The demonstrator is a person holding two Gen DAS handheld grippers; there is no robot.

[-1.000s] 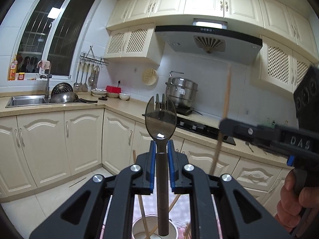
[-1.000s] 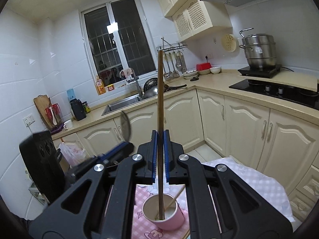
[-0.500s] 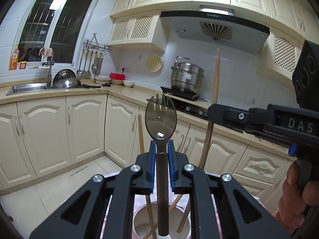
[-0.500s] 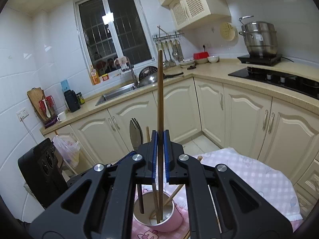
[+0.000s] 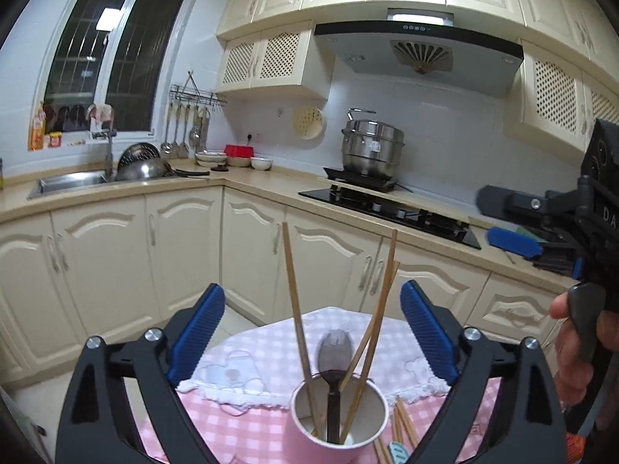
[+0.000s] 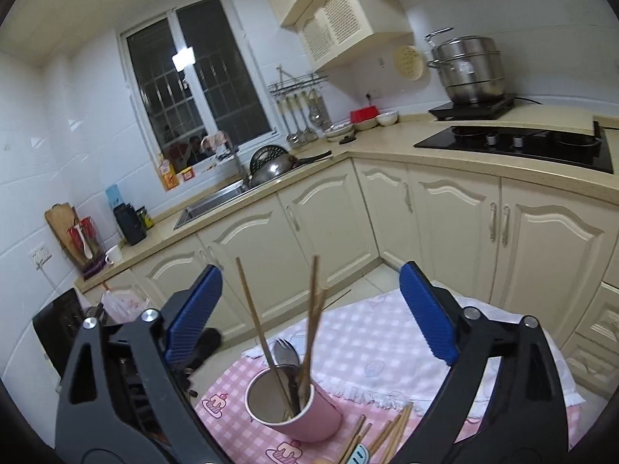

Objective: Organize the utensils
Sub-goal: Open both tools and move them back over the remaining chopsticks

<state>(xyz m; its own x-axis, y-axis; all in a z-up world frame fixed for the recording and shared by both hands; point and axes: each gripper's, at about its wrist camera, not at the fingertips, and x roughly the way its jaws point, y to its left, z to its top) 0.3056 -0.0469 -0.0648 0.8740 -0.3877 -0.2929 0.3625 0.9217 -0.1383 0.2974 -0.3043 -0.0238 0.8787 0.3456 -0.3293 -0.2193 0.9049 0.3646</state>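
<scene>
The left gripper (image 5: 312, 332) is hanging above the pink cup (image 5: 336, 421) with its blue-padded jaws spread wide and nothing between them. The right gripper (image 6: 309, 317) is hovering over the same cup (image 6: 294, 406), its jaws likewise parted and empty. Inside the cup a dark metal spork (image 5: 334, 352) is standing head up, and wooden chopsticks (image 5: 296, 309) are leaning against the rim at different angles. The cup is sitting on a pink checked tablecloth (image 6: 387, 340). More loose chopsticks (image 6: 387, 431) are lying on the cloth just beside the cup's base, along with a small pale blue utensil end (image 6: 358, 456) too cropped to identify; these look like the pieces not yet sorted.

The loose chopsticks are likely light, stiff and thin, prone to rolling and to slipping from a shallow pinch, so gripping one near its middle, across its width, should keep it from pivoting. They are lying bunched together, so the jaws may be catching two at once. The cup seems light and top-heavy with tall sticks in it, so a nudge against the leaning chopsticks could be tipping it.
</scene>
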